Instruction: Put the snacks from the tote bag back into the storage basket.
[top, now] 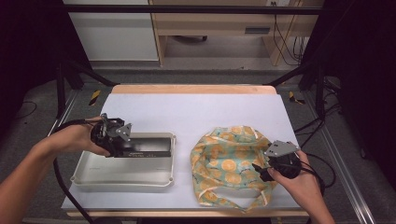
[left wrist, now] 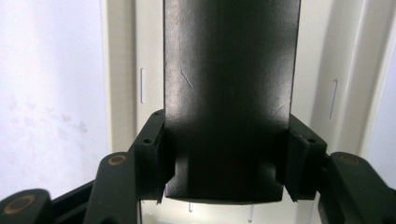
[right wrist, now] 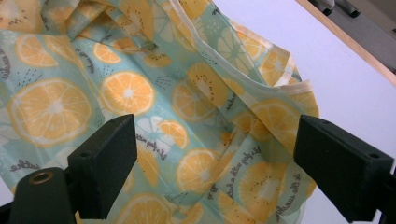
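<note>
A long black box point(top: 147, 145) lies across the cream tray point(top: 122, 178) at the left of the table. My left gripper point(top: 122, 145) is shut on the box's left end; in the left gripper view the black box point(left wrist: 231, 88) sits clamped between both pads point(left wrist: 156, 149), above the tray point(left wrist: 122, 70). A crumpled cloth bag printed with orange slices point(top: 224, 158) lies at the right. My right gripper point(top: 261, 173) hovers at the bag's right edge, open, with the bag's fabric point(right wrist: 196, 107) spread just beyond its jaws and nothing gripped.
A white mat point(top: 196, 109) covers the table, with a wooden edge point(top: 191, 88) at the back. Bare mat lies behind the tray and bag. Black frame struts point(top: 70, 70) stand at both back corners. The bag's handle loops point(top: 233, 203) reach toward the front edge.
</note>
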A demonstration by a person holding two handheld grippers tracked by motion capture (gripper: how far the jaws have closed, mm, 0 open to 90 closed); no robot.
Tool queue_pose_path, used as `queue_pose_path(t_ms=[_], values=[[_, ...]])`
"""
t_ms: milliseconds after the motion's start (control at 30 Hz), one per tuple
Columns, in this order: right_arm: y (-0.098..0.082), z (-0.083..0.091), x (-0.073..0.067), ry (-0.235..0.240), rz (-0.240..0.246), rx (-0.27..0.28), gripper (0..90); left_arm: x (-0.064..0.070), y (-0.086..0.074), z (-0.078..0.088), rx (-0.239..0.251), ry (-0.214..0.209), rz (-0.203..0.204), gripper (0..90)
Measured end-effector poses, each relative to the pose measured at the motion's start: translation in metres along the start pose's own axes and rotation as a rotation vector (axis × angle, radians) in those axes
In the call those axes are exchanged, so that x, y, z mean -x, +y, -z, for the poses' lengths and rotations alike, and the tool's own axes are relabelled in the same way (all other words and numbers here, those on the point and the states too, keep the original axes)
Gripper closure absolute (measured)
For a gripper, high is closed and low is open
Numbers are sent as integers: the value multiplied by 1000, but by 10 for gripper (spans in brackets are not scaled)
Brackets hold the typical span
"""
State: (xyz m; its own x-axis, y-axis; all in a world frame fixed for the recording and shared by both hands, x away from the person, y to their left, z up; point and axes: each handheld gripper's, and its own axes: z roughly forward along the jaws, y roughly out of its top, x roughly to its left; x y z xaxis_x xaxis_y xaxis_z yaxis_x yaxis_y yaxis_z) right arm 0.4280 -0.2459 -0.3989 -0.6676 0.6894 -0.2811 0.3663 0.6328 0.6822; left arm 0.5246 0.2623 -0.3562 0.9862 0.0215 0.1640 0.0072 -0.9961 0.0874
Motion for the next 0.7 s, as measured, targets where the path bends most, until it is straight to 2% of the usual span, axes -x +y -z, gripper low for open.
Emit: queue_pose_path(t_ms=[133,167,233,333,400,467,533,700], values=[[1,-1,-1,2,3,-1,140,1,-2,-2,0,-4,-9,433],[2,-2,-1,2,6,-1,140,3,-3,-3,-1,-15,4,433],[2,-3,-2,6,7,1,140,4,-3,-5,-3,-21,3,433],[2,-5,-3,8,8,-1,140,4,-2,-8,-5,-25,-17,433],[2,-6,-4,13,11,4,140,6,-2,-10,-1,-36,-7,433],[2,-6,-4,12,10,2,140,5,-1,-10,-1,-34,-23,433],[2,-6,-4,12,10,1,140,6,-1,-11,1,-43,-10,433],[1,-6,-4,11,10,-1,140,7,-2,-15,-4,-50,-12,433]])
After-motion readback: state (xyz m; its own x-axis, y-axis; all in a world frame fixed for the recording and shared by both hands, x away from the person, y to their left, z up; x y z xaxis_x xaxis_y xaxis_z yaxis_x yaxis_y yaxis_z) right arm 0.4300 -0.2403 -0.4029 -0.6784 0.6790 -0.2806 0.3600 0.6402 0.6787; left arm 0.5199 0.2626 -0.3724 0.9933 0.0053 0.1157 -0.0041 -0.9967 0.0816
